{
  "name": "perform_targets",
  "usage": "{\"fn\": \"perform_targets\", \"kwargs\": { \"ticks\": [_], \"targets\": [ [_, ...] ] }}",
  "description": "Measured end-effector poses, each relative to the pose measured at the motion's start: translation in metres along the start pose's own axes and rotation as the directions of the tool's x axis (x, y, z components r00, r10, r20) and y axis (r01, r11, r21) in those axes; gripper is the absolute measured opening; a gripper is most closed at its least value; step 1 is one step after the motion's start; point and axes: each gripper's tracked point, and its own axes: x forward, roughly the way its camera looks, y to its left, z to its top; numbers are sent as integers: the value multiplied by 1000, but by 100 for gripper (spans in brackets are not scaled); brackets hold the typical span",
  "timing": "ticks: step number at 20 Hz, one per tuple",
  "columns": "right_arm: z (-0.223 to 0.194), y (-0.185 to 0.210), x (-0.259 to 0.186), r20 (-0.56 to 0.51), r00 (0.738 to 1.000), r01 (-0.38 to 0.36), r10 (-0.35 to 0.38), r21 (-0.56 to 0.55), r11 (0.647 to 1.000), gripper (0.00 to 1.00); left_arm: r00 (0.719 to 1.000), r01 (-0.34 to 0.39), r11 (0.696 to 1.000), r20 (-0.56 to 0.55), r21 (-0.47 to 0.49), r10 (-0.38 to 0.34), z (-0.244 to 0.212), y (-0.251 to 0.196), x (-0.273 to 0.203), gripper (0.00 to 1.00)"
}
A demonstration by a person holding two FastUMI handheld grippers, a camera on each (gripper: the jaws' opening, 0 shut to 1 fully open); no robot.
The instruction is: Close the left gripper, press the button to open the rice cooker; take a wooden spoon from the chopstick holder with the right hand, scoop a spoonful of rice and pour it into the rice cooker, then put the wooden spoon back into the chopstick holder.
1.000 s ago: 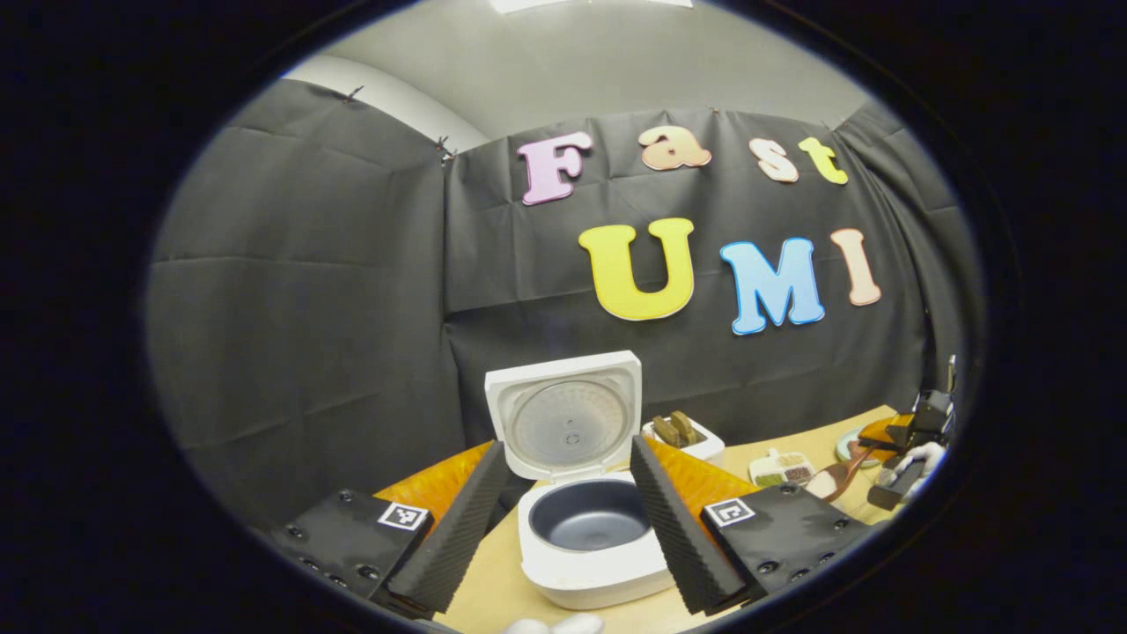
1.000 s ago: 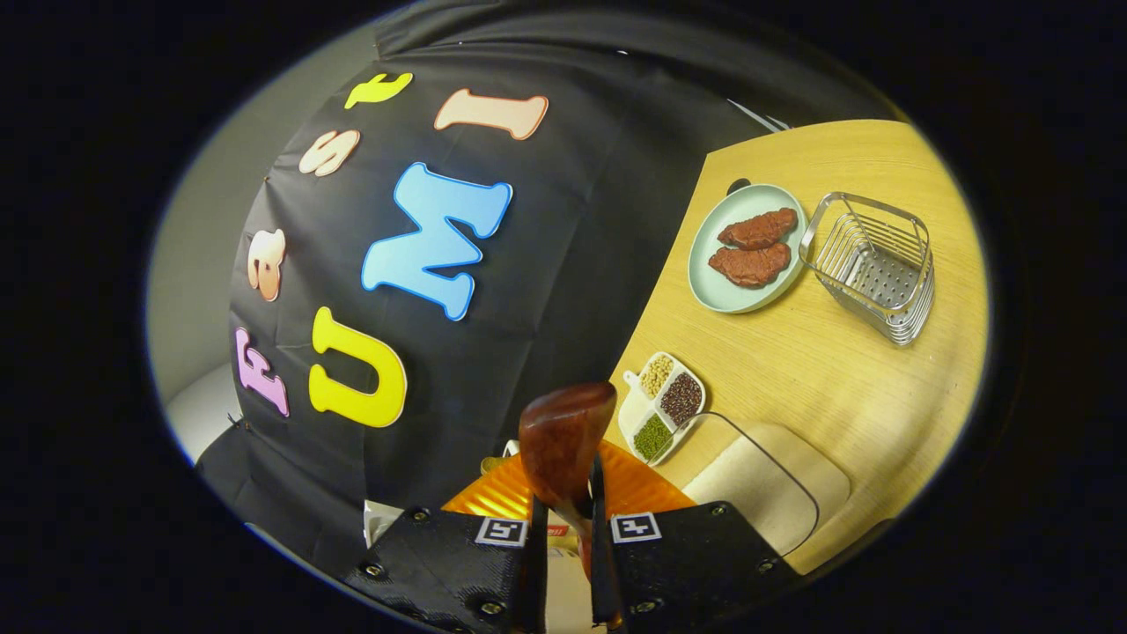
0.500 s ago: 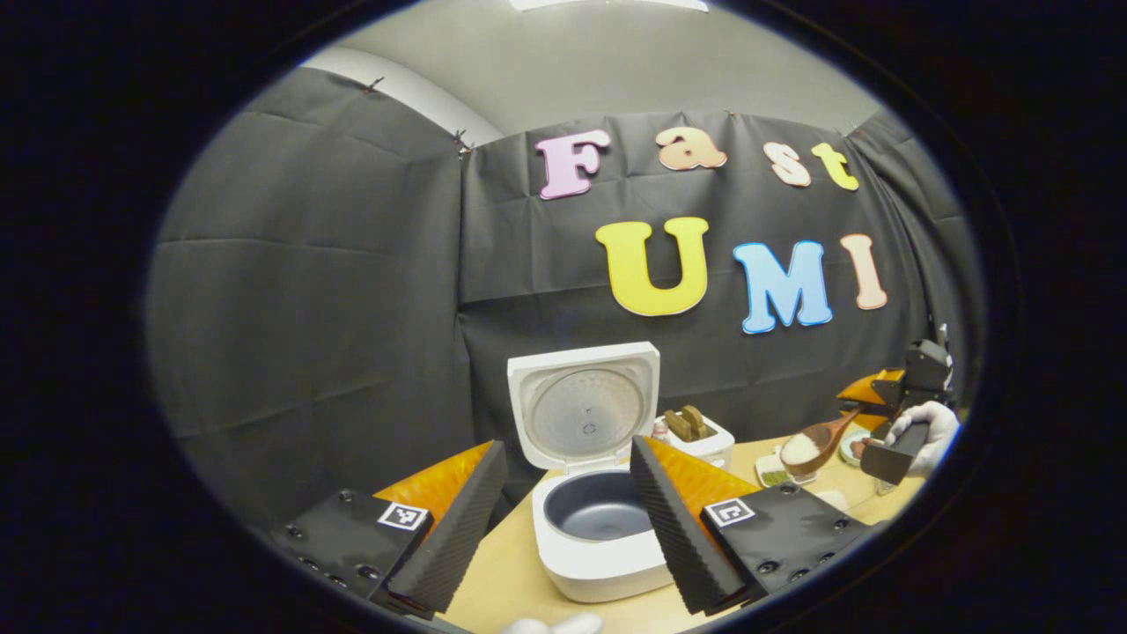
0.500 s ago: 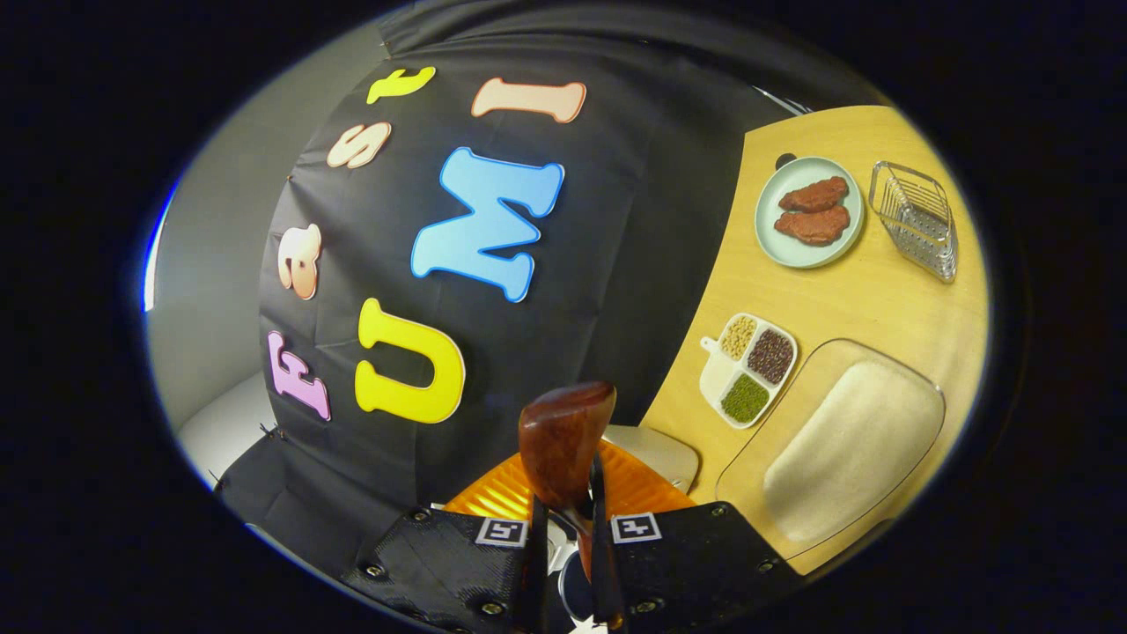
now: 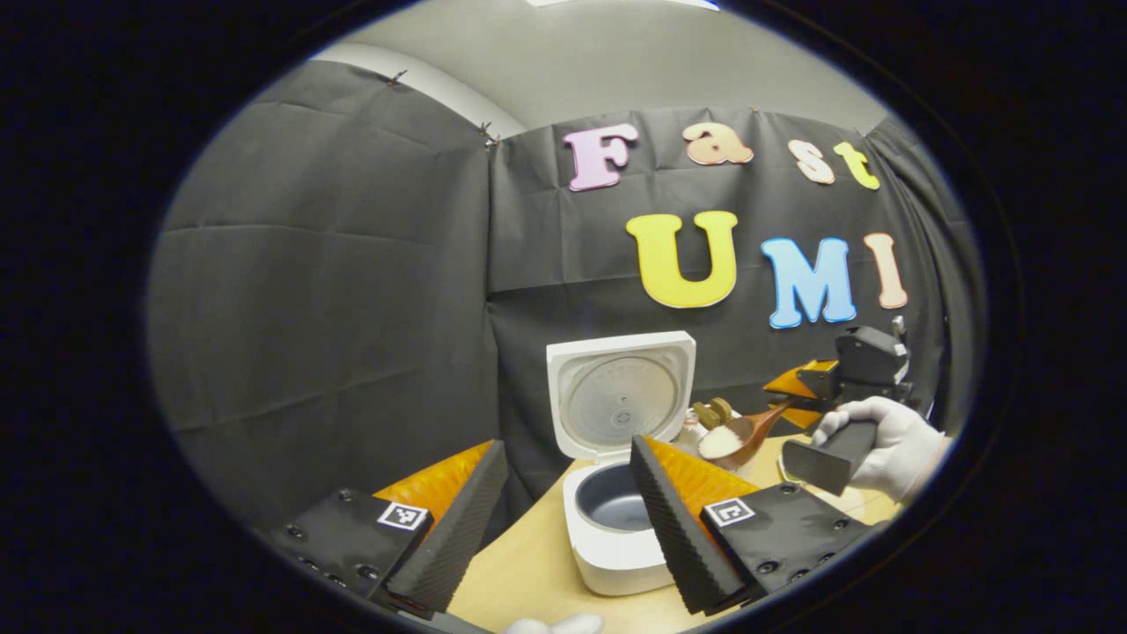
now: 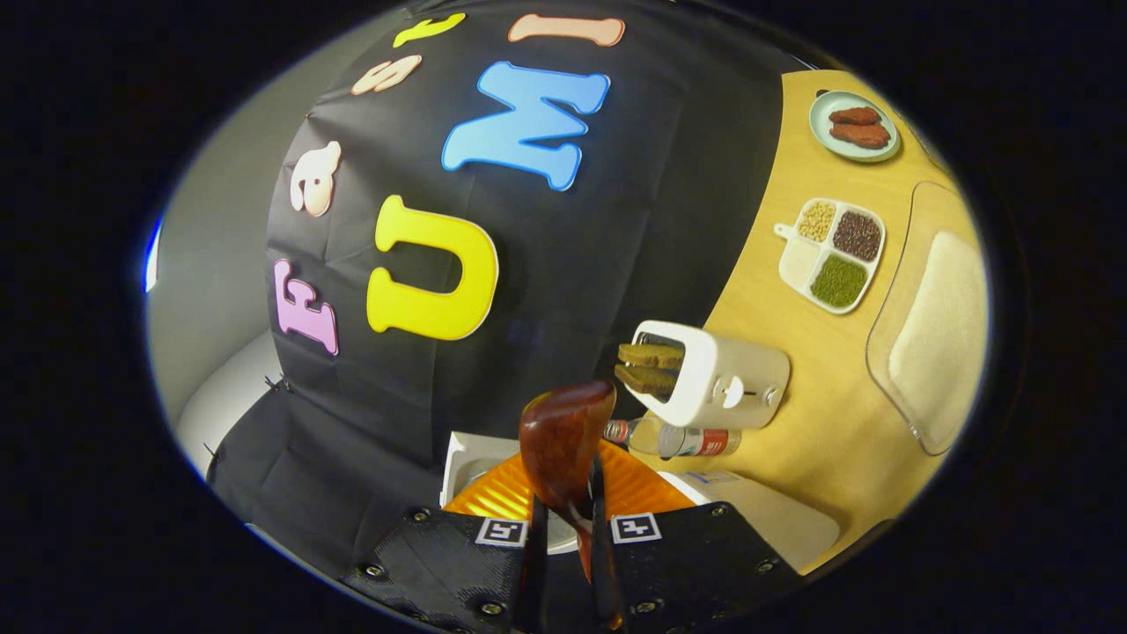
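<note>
Right gripper (image 6: 563, 563) is clamping the wooden spoon (image 6: 563, 431) by its handle, fingers closed tight on it. Bowl is riding level, presumably so the rice (image 5: 718, 442) is not spilling. Spoon is sitting at 2 o'clock of the rice cooker (image 5: 616, 519), lid up. Left gripper (image 5: 563, 519) is gaping wide, holding nothing.

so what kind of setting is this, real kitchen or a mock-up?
Looks like a staged kitchen booth, not a real kitchen: a wooden table against a black cloth wall, carrying an open rice cooker, a toaster and a plate of meat.
</note>
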Motion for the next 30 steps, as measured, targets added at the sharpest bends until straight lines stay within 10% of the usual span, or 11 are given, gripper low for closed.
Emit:
{"fn": "perform_targets", "kwargs": {
  "ticks": [8, 18, 30],
  "targets": [
    [-54, -6, 32, -26, 998, 41, -49, -257, 966, 19, 998, -61, 998, -16, 16, 61, -9, 29, -2, 100],
    [-82, -15, 43, 5, 997, 64, -80, -643, 763, 20, 991, -126, 992, -53, 29, 127, -31, 59, -9, 96],
    [-98, 34, 38, 29, 999, 10, 39, -910, 414, 19, 987, -149, 988, -50, 35, 150, -32, 64, -18, 100]
  ]
}}
